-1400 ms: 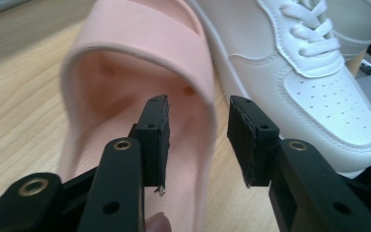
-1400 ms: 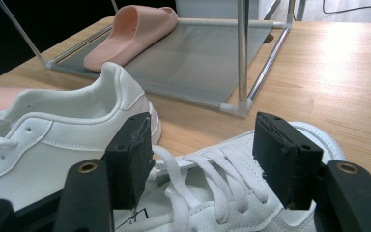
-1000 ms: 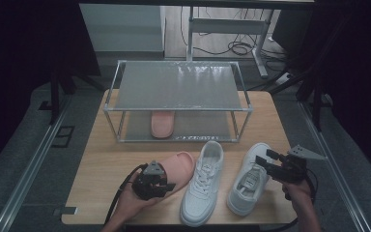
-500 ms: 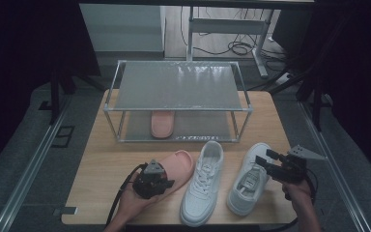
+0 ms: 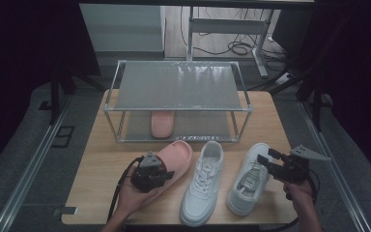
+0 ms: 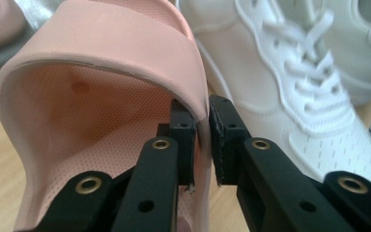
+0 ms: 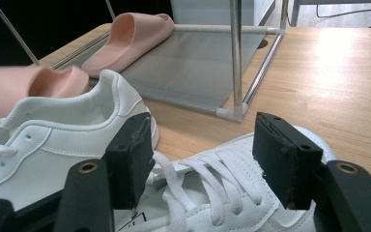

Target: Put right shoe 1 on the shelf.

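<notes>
Left gripper clamped on the strap edge of the pink slipper, lying beside the left white sneaker. Probably light, soft foam, bending easily. Right gripper wide apart above the right white sneaker; firmest hold probably at the heel collar.

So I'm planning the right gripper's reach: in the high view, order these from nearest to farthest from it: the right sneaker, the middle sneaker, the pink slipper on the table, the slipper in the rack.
1. Right sneaker, directly beside the right gripper.
2. Middle sneaker, further left.
3. Pink slipper on the table, left again, held by the left gripper.
4. Slipper in the rack, on the lower shelf at the back.
</notes>
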Demonstrator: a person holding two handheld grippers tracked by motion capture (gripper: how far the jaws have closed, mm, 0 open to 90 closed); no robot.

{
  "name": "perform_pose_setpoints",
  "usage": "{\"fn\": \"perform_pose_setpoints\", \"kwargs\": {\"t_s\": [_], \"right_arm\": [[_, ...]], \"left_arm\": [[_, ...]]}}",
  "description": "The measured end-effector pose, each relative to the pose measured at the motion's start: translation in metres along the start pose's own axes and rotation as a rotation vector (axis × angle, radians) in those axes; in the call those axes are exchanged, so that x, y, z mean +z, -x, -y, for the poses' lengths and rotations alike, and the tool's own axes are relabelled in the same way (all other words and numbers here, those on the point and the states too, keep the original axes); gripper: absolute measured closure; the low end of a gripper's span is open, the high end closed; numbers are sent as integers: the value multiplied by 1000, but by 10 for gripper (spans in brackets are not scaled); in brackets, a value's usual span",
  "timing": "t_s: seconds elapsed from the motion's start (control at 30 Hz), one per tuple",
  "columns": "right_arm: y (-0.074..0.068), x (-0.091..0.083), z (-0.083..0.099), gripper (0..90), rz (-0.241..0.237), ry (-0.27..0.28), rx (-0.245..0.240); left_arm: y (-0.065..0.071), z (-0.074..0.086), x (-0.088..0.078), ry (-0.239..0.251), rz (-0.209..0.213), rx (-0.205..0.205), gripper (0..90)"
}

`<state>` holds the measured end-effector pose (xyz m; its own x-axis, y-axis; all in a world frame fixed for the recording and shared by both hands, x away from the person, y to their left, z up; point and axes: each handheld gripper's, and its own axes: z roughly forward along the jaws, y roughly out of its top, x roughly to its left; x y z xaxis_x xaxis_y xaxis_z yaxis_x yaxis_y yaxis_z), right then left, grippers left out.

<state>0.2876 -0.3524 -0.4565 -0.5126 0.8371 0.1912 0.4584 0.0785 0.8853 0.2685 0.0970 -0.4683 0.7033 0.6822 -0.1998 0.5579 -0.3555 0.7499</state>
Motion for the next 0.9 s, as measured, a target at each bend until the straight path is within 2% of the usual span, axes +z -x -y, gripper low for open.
{"fn": "perform_pose_setpoints", "kwargs": {"t_s": [0.13, 0.27, 0.3, 0.4, 0.6, 0.9], "right_arm": [[-1, 0, 0, 399, -5, 3, -3], [-1, 0, 0, 399, -5, 5, -2], [-1, 0, 0, 399, -5, 6, -2], [0, -1, 0, 399, -5, 6, 0], [0, -1, 0, 399, -5, 6, 2], [1, 0, 1, 399, -2, 4, 6]], "left_arm": [[-1, -17, 1, 50, -16, -6, 814], [-3, -32, 10, 83, -31, -18, 814], [-3, -32, 10, 83, -31, -18, 813], [-6, -44, 24, 96, -56, -33, 809], [-10, -60, 46, 108, -79, -69, 811], [-10, -77, 67, 120, -103, -74, 816]]}}
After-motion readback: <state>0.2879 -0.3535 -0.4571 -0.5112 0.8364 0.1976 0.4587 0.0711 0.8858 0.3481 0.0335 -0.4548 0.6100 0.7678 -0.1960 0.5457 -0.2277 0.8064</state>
